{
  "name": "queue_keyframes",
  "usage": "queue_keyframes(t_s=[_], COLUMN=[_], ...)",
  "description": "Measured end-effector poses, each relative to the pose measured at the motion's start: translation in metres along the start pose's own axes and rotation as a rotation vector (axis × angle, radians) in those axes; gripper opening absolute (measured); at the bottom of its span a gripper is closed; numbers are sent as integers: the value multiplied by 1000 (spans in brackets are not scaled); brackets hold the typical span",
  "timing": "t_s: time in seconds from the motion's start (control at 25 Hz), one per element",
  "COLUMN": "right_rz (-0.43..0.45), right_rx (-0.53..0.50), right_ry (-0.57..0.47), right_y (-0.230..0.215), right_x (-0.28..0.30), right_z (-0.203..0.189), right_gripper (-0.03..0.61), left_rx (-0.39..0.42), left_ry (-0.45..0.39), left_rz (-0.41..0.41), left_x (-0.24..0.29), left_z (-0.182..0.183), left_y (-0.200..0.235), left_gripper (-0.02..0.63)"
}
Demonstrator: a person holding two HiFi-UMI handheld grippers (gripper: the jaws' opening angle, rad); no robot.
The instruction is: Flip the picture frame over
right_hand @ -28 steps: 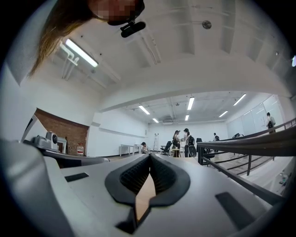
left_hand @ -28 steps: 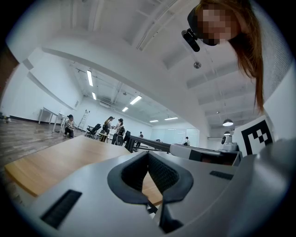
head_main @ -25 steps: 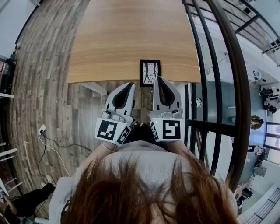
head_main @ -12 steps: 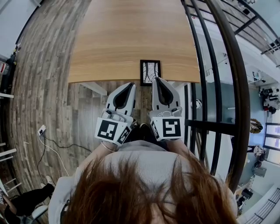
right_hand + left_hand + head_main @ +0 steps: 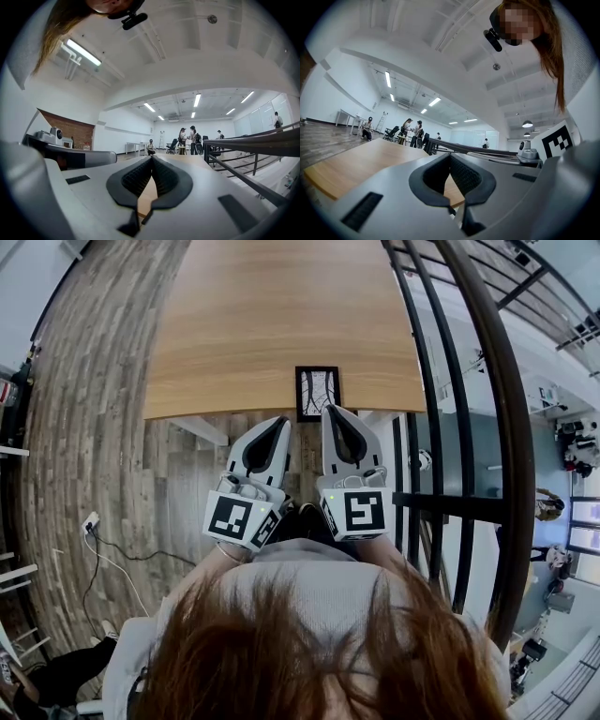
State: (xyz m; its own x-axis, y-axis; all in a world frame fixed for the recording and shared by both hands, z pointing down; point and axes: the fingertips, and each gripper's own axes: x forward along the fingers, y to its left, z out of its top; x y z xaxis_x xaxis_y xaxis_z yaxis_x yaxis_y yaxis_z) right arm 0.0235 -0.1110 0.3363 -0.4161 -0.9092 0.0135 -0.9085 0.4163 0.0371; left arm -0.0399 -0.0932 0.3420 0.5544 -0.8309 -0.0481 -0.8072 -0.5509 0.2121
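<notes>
A black picture frame (image 5: 318, 393) with a pale print of dark branching lines lies flat, picture side up, at the near edge of the wooden table (image 5: 262, 324). Both grippers hover side by side just short of that edge, pointing level at the table. My right gripper (image 5: 328, 409) is shut and empty, its tip just below the frame's near side. To its left, my left gripper (image 5: 281, 420) is also shut with nothing in it. In the gripper views the left gripper (image 5: 450, 154) and the right gripper (image 5: 152, 157) show pads meeting, and the frame is hidden.
A black metal railing (image 5: 441, 381) runs along the table's right side, close to my right gripper. Plank floor lies to the left, with a power strip and cable (image 5: 91, 518). Several people (image 5: 187, 138) stand far across the room.
</notes>
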Motion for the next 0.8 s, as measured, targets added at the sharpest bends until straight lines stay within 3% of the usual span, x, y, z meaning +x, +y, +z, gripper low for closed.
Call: queue_keyframes(t_s=[0.8], right_rz=[4], right_rx=[16], right_ry=[6], right_y=[-4], right_x=[8], right_z=[-1], right_gripper=[15], left_rx=[9], left_ry=[-9], left_rz=[19], left_x=[2], left_z=[4], left_y=[9], left_gripper=[6])
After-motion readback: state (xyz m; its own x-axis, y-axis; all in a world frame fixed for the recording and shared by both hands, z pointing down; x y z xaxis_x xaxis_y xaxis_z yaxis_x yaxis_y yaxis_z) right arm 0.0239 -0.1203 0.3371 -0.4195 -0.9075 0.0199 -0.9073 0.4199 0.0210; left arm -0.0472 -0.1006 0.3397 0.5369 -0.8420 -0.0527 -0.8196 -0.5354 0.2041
